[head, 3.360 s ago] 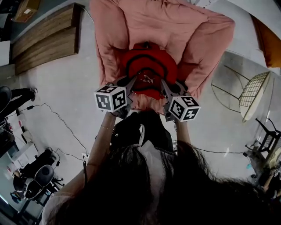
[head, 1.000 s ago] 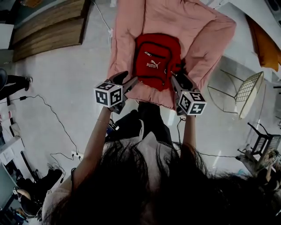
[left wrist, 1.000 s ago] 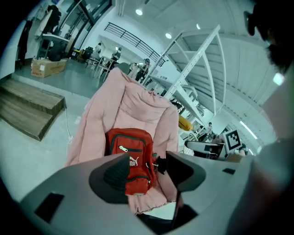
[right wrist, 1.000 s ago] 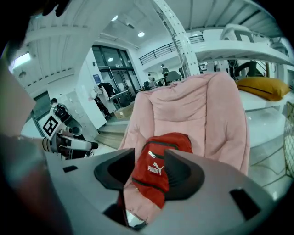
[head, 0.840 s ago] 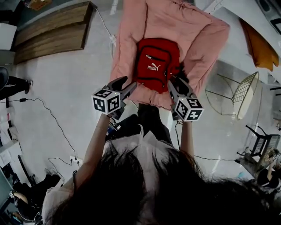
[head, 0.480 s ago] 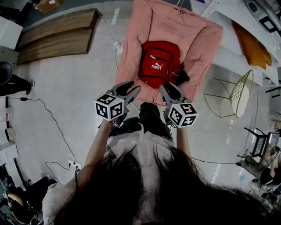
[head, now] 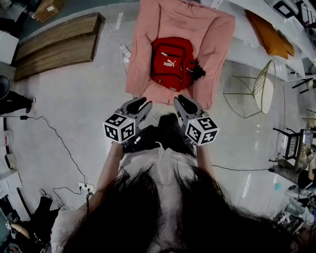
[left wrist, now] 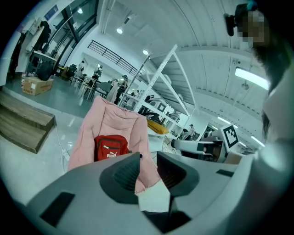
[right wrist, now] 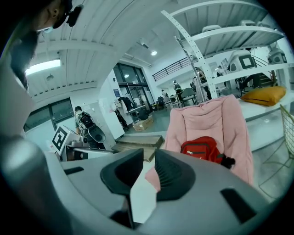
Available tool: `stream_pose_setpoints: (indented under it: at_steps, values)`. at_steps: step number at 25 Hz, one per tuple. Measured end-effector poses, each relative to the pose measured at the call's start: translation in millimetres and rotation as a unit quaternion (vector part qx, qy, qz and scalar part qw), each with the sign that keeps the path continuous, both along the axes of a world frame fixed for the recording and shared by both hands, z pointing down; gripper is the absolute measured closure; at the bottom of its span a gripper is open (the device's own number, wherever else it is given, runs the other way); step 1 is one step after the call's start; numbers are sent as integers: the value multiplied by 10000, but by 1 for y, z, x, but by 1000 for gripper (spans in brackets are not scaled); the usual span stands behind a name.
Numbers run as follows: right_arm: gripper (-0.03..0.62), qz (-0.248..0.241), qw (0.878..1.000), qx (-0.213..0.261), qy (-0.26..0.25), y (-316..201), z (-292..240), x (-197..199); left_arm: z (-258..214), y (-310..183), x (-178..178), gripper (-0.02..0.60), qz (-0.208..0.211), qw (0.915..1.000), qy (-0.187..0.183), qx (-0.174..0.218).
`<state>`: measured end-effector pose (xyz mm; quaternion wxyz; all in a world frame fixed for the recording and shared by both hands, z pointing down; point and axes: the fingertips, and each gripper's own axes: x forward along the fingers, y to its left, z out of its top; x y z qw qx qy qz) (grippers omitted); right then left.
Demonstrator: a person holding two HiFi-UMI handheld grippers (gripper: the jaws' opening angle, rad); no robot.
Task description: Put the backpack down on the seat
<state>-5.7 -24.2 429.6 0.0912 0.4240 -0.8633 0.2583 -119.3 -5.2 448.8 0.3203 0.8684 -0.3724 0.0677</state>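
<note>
Red backpack [head: 172, 63] laid on pink seat [head: 185, 20], left gripper [head: 140, 103] and right gripper [head: 180, 100] held apart from it, jaws closing on nothing.

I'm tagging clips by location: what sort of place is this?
Probably a large open lab or workshop hall, not a home: tall white shelving racks, people at desks in the background, bare polished floor. The red backpack sits on a pink padded chair.

Workshop floor around the work spot

A wooden platform [head: 54, 47] lay on the pale floor [head: 74, 99] at the left, a cardboard box [head: 48, 7] beyond it. A black cable [head: 66, 148] trailed across the floor. At the right stood a wire chair [head: 266, 89], near an orange cushion [head: 270, 32] on a white ledge [head: 242, 49].
</note>
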Motion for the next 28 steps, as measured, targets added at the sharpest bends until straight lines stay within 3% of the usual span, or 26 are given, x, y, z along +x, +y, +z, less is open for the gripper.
stream_pose_setpoints:
  at_steps: [11, 28]
  values:
    - [507, -52, 10000, -66, -6, 62, -4, 36, -19, 46, 59, 454, 356, 9988, -168, 303]
    - [507, -381, 9981, 161, -462, 196, -25, 94, -40, 182, 129, 454, -137, 9990, -183, 395]
